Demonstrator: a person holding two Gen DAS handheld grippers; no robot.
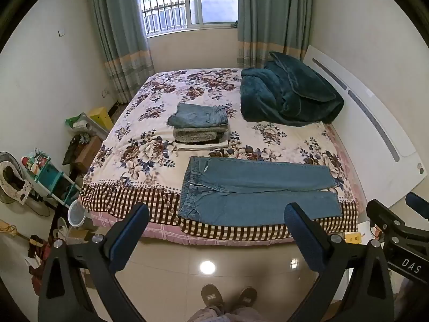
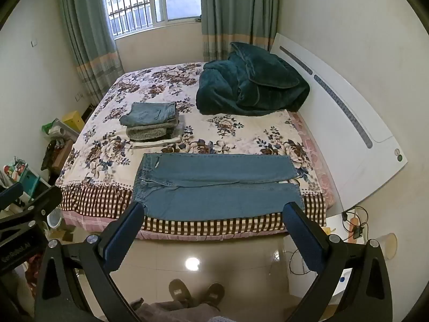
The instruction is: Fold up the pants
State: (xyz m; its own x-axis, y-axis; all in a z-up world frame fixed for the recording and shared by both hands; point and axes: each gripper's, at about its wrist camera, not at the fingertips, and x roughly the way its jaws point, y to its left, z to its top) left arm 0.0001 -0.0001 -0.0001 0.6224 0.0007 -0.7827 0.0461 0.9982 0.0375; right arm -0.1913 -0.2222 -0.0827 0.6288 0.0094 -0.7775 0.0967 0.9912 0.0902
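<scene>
Bed [image 1: 150,145] holds flat jeans [image 1: 254,190] — beyond both spread tools [image 1: 215,212] [image 2: 213,210]; untouched.

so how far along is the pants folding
Done: a stack of folded clothes sits mid-bed, folded jeans on top. In hand: nothing; the left gripper and right gripper are both open, back from the bed edge. Left: the jeans lie spread flat near the bed's front edge, legs side by side, not yet folded.
</scene>
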